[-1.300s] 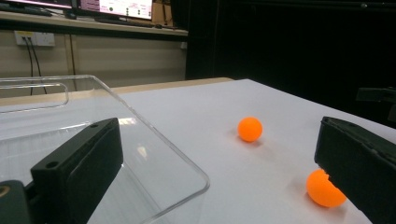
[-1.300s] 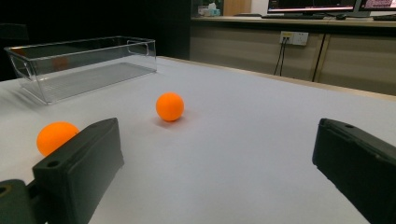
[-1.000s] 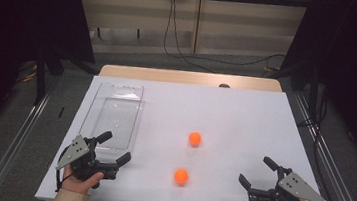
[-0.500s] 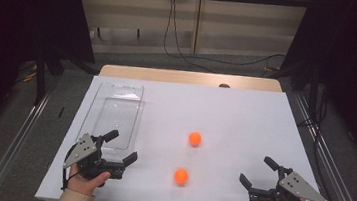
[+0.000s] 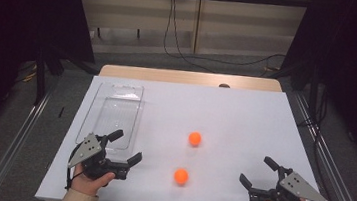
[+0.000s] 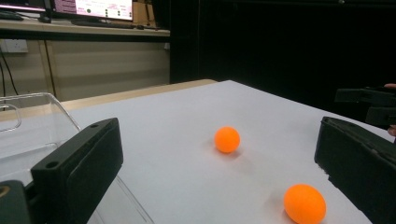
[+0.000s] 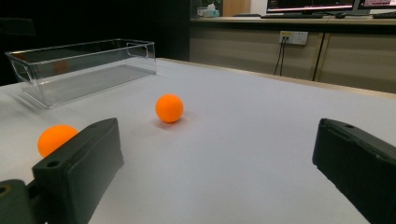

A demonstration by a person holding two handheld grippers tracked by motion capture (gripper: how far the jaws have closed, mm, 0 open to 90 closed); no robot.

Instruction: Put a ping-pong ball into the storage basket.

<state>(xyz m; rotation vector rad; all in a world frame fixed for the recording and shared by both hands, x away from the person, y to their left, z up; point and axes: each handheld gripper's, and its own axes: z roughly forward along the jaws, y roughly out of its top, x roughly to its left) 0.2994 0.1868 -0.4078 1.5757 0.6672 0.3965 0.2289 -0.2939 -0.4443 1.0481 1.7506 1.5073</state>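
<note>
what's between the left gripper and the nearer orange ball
Nothing: in the high view, only bare white table lies between the left gripper and the nearer orange ball.

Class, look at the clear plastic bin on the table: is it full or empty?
Empty. The clear bin shows only its bare ribbed floor through the walls, and both orange balls lie outside it on the white table.

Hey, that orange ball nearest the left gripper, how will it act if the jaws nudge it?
The near ball is round on a flat white table, so it will probably roll off. It looks smooth, so may squirt from the left gripper. Likely light.
</note>
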